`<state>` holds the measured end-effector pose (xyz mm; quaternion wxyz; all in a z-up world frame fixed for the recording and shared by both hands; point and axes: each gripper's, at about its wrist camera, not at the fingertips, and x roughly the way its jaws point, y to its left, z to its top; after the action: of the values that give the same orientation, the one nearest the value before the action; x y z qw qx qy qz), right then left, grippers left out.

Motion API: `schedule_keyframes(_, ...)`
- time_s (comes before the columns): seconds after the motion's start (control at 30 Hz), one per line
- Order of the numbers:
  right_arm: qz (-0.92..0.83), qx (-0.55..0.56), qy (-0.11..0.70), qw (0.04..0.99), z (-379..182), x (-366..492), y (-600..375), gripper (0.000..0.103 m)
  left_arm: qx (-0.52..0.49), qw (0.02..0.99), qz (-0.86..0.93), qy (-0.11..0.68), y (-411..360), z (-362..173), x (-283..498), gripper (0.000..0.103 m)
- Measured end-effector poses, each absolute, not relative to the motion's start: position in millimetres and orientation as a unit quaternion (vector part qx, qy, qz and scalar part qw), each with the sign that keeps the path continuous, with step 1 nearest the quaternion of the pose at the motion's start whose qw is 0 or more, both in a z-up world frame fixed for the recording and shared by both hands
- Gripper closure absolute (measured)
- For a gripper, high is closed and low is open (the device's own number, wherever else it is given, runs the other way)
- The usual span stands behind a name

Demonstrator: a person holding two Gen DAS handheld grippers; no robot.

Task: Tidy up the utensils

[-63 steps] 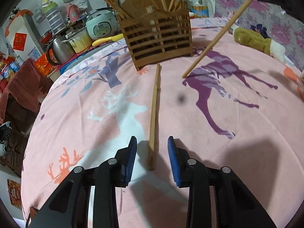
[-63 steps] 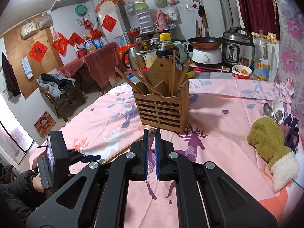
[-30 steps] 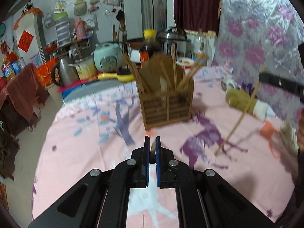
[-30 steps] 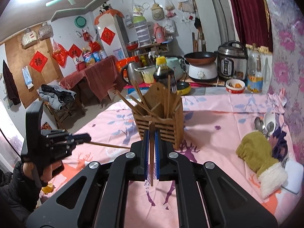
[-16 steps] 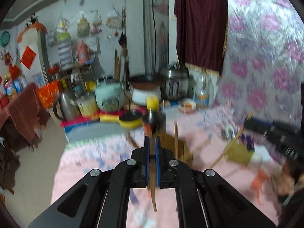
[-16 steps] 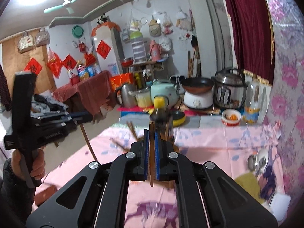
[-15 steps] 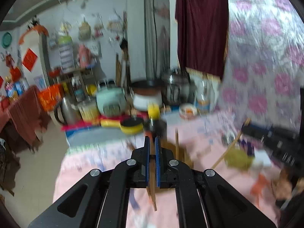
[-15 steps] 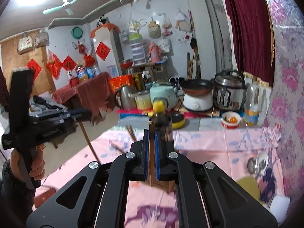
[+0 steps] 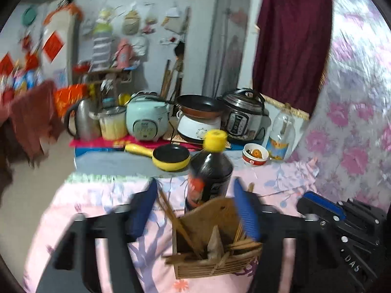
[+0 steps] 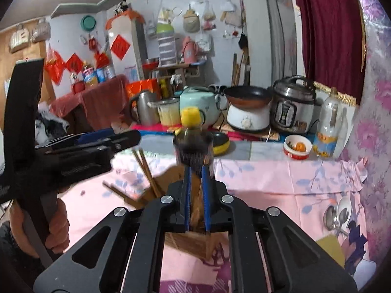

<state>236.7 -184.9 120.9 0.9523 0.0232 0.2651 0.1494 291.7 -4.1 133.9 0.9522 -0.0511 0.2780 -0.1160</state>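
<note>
Holder (image 9: 215, 256) top is crowded with upright chopsticks (image 9: 178, 222). Bottle (image 9: 210, 178) stands just behind the holder, blocking the far side. Open cloth (image 10: 281, 188) lies toward the right edge, up to the spoons (image 10: 334, 217).

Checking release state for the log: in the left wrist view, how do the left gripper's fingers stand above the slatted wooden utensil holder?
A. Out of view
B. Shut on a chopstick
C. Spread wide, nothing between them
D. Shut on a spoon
C: the left gripper has its blue fingers spread wide with nothing held, above the slatted wooden utensil holder.
</note>
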Motion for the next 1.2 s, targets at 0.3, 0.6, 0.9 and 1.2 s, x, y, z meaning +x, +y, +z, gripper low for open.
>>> schedule_keyframes(0.3, 0.124, 0.08, 0.208, 0.967, 137, 174, -211, 0.024, -0.079, 0.966, -0.044, 0.241, 50, 143, 222, 0.006)
schedule_keyframes(0.6, 0.014, 0.078, 0.18, 0.981, 98, 107, -211, 0.006, -0.027, 0.971, 0.06, 0.229, 41, 100, 146, 0.006)
schedule_keyframes(0.9, 0.002, 0.051, 0.217, 0.975, 41, 74, -204, 0.006, 0.015, 0.968, 0.049, 0.244, 23, 46, 97, 0.006)
schedule_keyframes(1.2, -0.003, -0.001, 0.229, 0.973, 31, 69, -181, 0.006, 0.028, 0.972, 0.033, 0.233, 21, 43, 76, 0.006)
